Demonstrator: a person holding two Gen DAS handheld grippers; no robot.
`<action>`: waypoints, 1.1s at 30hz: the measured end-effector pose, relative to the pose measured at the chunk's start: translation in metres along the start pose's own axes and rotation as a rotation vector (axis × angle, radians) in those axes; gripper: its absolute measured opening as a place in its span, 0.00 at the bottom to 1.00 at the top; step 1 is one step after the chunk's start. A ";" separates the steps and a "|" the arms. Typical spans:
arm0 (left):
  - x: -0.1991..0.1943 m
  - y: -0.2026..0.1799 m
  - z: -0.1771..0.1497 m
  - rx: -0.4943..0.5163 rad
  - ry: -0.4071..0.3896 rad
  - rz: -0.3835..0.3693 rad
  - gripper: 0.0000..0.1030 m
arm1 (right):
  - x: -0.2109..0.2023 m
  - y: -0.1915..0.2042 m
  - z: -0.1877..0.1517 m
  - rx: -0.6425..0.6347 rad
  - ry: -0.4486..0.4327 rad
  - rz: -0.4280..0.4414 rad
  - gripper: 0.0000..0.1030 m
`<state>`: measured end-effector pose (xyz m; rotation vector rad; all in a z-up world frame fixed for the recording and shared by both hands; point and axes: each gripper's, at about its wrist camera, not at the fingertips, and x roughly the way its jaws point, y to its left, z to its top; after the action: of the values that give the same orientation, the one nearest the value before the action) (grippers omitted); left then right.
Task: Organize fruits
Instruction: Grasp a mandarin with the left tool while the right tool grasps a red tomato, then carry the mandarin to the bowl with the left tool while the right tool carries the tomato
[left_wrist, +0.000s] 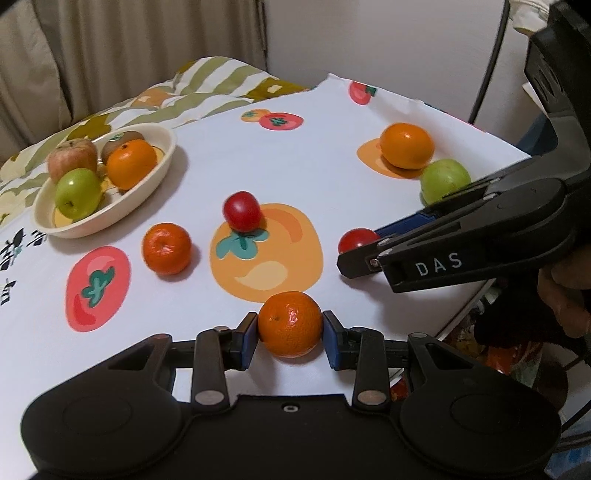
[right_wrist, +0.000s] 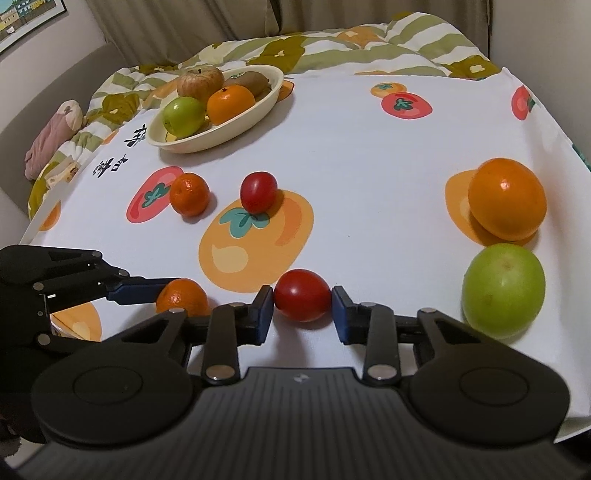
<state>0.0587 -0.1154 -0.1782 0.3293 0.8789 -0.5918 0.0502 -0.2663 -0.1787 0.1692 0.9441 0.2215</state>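
1. Left claw (left_wrist: 290, 328) set around a small mandarin (left_wrist: 290, 324) at the near edge of the counter (left_wrist: 207, 170); blue pads (left_wrist: 246, 338) touching or nearly touching both sides of the fruit, so apparently pinching it, though firmness of grip cannot be told.
2. Right claw (right_wrist: 303, 312) straddling a red tomato (right_wrist: 302, 300) near the front of the counter; left pad against the skin, right pad (right_wrist: 341, 314) a hair apart, so spread and not yet closed.
3. Mandarin: probably light, loose-skinned, slightly yielding. Best taken across the widest middle, as now; moderate squeeze, since peel may shift over flesh.
4. Tomato: likely smooth, slippery, easily bruised. Gentle closure across the equator advised; round shape apt to squirt forward if pinched off-centre.
5. Destination presumably the cream bowl (left_wrist: 162, 162) at the far left, already holding an apple, kiwi, orange and green fruit.
6. Loose elsewhere: second mandarin (left_wrist: 167, 248), second tomato (left_wrist: 242, 211), large orange (right_wrist: 506, 197), green apple (right_wrist: 503, 290).
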 end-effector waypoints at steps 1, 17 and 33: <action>-0.002 0.002 0.001 -0.010 -0.004 0.006 0.39 | 0.000 0.000 0.001 0.002 -0.001 0.005 0.48; -0.065 0.022 0.017 -0.159 -0.078 0.143 0.39 | -0.037 0.030 0.045 -0.085 -0.071 0.087 0.48; -0.104 0.085 0.056 -0.228 -0.157 0.301 0.39 | -0.041 0.075 0.125 -0.222 -0.157 0.174 0.47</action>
<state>0.0937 -0.0399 -0.0586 0.1996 0.7193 -0.2315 0.1200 -0.2101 -0.0567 0.0625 0.7429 0.4644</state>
